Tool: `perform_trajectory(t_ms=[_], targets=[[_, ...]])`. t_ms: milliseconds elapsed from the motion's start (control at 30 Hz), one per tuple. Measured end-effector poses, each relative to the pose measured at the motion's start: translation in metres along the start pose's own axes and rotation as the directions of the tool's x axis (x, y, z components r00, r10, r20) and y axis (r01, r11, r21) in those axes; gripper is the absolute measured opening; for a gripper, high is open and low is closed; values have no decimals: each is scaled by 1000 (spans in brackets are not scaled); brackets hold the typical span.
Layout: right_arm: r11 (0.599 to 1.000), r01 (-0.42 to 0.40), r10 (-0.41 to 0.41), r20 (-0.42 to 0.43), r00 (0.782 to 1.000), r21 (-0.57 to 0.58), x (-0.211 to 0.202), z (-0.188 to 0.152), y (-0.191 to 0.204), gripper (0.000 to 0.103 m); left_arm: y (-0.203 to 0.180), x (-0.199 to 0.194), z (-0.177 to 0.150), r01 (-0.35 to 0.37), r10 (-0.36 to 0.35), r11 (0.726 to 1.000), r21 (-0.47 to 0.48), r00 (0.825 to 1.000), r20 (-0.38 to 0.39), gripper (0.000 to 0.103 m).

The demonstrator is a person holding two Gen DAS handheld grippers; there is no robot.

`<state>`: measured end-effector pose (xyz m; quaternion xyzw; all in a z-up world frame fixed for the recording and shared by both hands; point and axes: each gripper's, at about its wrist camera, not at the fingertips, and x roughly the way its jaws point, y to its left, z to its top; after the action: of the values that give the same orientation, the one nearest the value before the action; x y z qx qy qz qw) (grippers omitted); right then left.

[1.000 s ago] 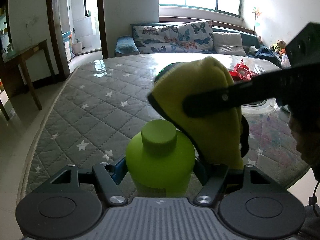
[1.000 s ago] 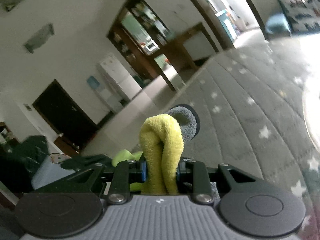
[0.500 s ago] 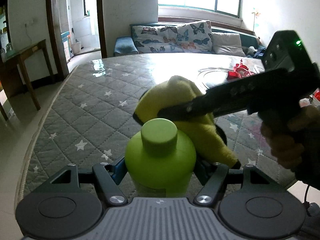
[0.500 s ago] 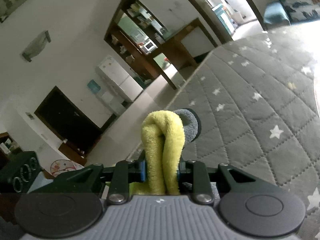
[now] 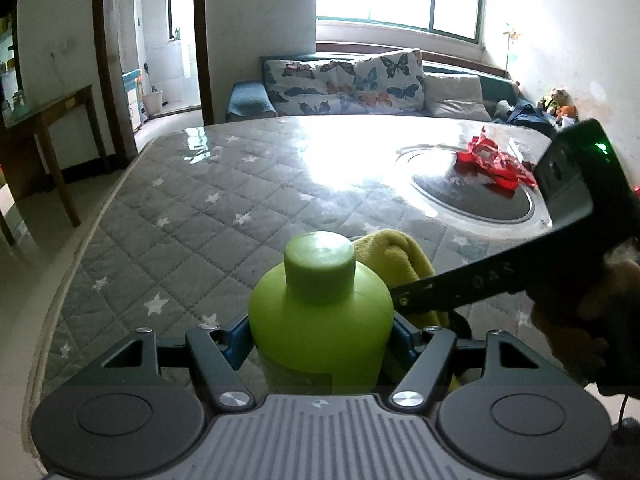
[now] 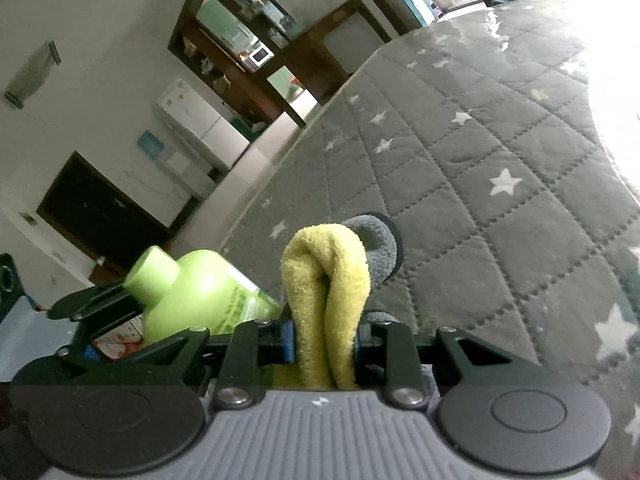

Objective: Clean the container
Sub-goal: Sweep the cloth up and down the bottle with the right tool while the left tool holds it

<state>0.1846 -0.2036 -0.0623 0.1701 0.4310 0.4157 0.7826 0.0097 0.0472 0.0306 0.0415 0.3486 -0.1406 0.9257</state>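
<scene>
My left gripper (image 5: 320,340) is shut on a lime green bottle (image 5: 320,312) with a round green cap, held upright above the quilted table. The bottle also shows in the right wrist view (image 6: 200,292), tilted, with the left gripper's fingers (image 6: 96,300) around it. My right gripper (image 6: 324,336) is shut on a folded yellow cloth (image 6: 326,280) with a grey backing. In the left wrist view the cloth (image 5: 396,252) sits against the bottle's right side, just behind it, with the right gripper's finger (image 5: 460,280) lying across it.
The table carries a grey quilted cover with white stars (image 5: 192,216). A round glass turntable (image 5: 472,192) with a red wrapper (image 5: 496,160) sits at the far right. A sofa with butterfly cushions (image 5: 344,84) stands behind; a wooden side table (image 5: 48,120) is at left.
The right gripper has brought the yellow cloth down from above the bottle's shoulder to its right side, low behind it. The bottle has stayed in the left gripper.
</scene>
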Motion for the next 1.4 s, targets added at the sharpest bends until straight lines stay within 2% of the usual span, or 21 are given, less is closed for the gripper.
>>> perform_trajectory(t_ms=[267,433,667,967,1400], targets=[[999,40,-42,82,996,19,-24,4,-7,25,-14,22,23,70,-72,996,49,996,45,70],[996,59,-69,168,983,61,-47,14,-17,25,-15,41,35,115,-118,992,57,992,40,70],[999,31,-40,250,967,43,-66,29,-20,25,-16,51,33,131,-134,988,84,991,24,71],[997,-6,-11,235,972,72,-44,50,-30,25,-20,52,33,124,-126,989,81,992,18,71],[987,84,-103,134,986,140,-7,28,-57,25,-21,52,32,115,-116,991,68,993,9,71]])
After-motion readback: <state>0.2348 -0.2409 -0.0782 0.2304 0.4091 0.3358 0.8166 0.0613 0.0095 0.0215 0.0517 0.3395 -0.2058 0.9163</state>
